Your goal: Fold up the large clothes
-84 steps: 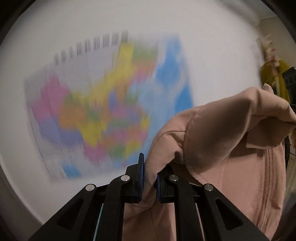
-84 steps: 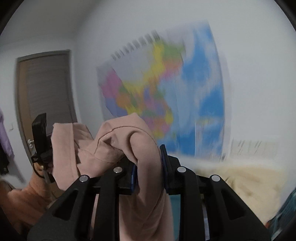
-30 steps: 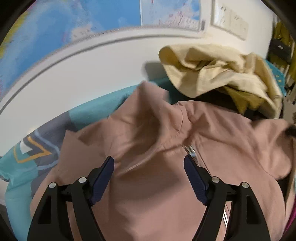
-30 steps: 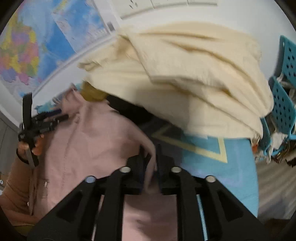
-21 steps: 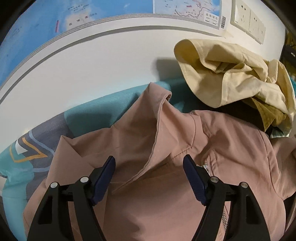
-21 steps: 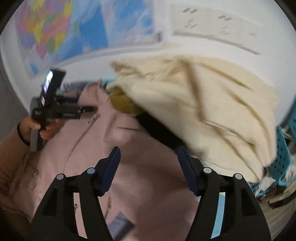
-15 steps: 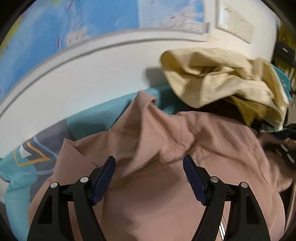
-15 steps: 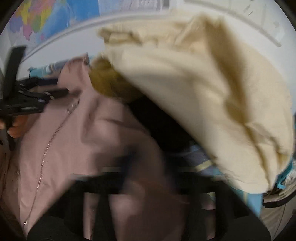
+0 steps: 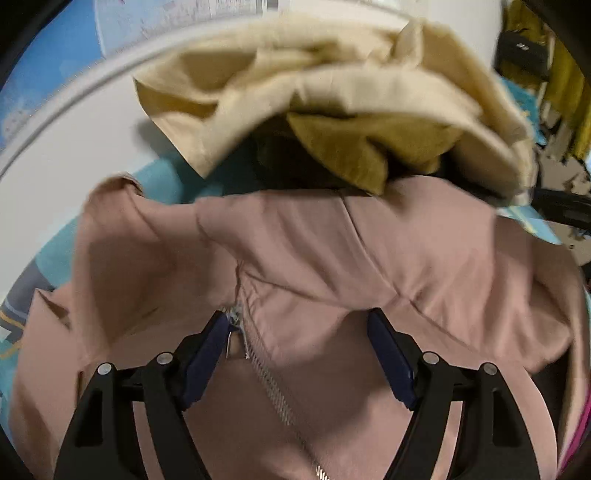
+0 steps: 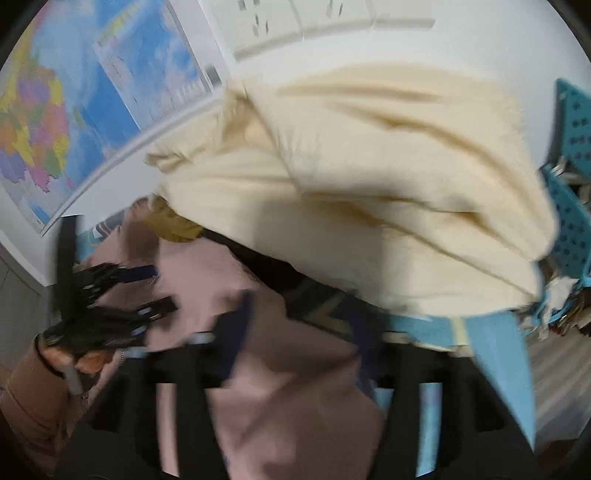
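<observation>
A pink zip jacket [image 9: 332,258] lies spread on a teal bed cover [image 9: 166,181]. My left gripper [image 9: 297,347] hovers open just above the jacket's collar. The zipper's top [image 9: 255,350] lies by its left pad, and cloth lies under the jaws, not pinched. In the right wrist view my right gripper [image 10: 299,332] is blurred. Its jaws are opening over a pink fold [image 10: 295,387] that lies between them untouched. The left gripper [image 10: 147,291] and the hand holding it [image 10: 85,358] show at the left there.
A heap of cream clothes [image 9: 351,85] with a mustard piece [image 9: 351,151] and something dark beneath crowds the jacket's far edge. A white wall with a map [image 10: 37,129] and sockets [image 10: 295,22] stands behind. A teal perforated basket [image 10: 569,192] is at the right.
The jacket, held up in both grippers earlier, now lies on the bed. My left gripper slid right to the zipper. My right gripper let go of the pink fold.
</observation>
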